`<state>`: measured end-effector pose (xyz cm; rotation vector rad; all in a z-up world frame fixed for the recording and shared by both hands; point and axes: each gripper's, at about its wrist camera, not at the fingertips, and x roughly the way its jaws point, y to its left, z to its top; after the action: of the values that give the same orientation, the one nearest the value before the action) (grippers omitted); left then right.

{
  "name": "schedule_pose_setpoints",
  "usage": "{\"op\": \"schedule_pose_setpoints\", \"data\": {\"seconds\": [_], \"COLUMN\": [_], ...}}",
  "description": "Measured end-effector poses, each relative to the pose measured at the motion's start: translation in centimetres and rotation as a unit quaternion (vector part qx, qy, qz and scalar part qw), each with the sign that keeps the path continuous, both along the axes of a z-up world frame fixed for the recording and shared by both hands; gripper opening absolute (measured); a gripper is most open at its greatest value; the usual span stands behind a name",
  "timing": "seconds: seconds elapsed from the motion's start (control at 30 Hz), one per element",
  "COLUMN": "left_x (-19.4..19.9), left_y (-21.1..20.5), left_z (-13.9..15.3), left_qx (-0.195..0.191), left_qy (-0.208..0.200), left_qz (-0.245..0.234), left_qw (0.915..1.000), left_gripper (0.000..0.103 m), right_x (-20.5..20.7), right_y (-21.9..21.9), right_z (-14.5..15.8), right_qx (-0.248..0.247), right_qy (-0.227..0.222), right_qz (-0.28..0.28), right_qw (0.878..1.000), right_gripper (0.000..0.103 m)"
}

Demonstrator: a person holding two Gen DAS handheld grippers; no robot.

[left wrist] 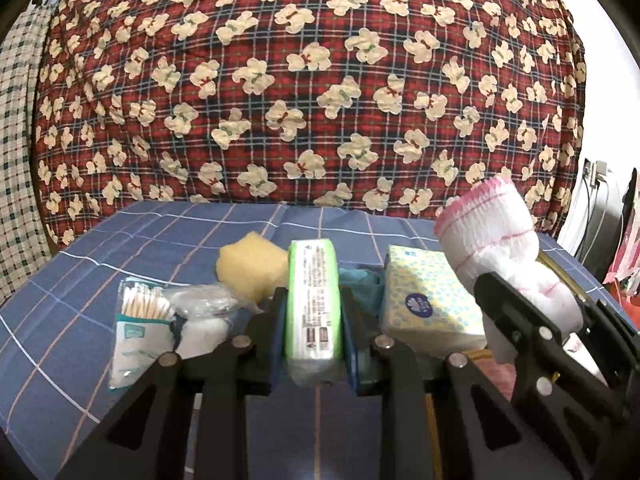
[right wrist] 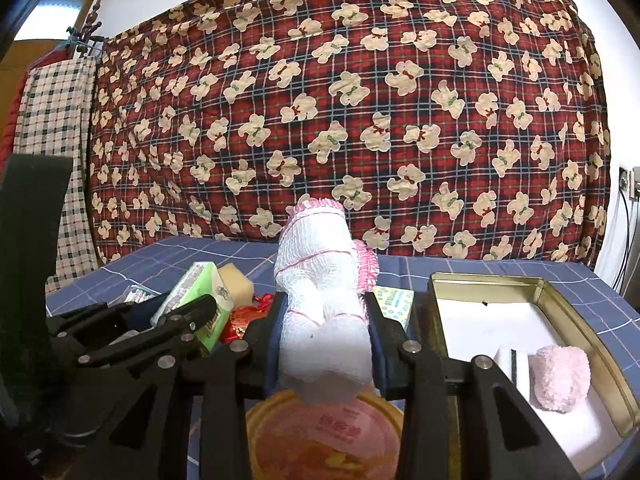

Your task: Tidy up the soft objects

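Note:
My left gripper (left wrist: 314,320) is shut on a green and white tissue pack (left wrist: 312,300), held above the blue checked cloth (left wrist: 80,280). My right gripper (right wrist: 326,328) is shut on a rolled white towel with pink stripes (right wrist: 324,280); the towel also shows in the left wrist view (left wrist: 492,232). The left gripper and its green pack (right wrist: 204,300) show at the left of the right wrist view. On the cloth lie a yellow sponge (left wrist: 244,268), a cotton swab pack (left wrist: 140,312), a bag of cotton balls (left wrist: 204,312) and a yellow dotted tissue pack (left wrist: 428,304).
An open gold tin (right wrist: 560,308) at the right holds a pink fluffy item (right wrist: 560,376) and a white block (right wrist: 508,360). An orange round lid (right wrist: 324,436) lies below my right gripper. A red fabric item (right wrist: 248,316) and teal cloth (left wrist: 360,284) lie mid-table. A bear-print quilt (left wrist: 320,80) hangs behind.

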<state>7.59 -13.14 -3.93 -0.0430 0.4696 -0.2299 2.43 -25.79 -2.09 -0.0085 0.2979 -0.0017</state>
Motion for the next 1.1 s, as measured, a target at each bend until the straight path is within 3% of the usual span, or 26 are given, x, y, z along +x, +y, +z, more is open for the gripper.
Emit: {"op": "schedule_pose_setpoints", "data": {"seconds": [0.43, 1.1], "left_x": [0.1, -0.7], "left_y": [-1.3, -5.6], "left_z": [0.1, 3.9], "left_qx": [0.005, 0.012], "left_qy": [0.011, -0.003], "left_qz": [-0.015, -0.052], "left_qw": [0.9998, 0.9986], "left_gripper": [0.023, 0.023], "right_x": [0.0, -1.4], "right_y": [-1.3, -6.0], "right_z": [-0.1, 2.5], "right_qx": [0.007, 0.053], "right_qy": [0.000, -0.015], "right_qz": [-0.004, -0.008], "right_qw": [1.000, 0.998], "right_gripper": [0.039, 0.039]}}
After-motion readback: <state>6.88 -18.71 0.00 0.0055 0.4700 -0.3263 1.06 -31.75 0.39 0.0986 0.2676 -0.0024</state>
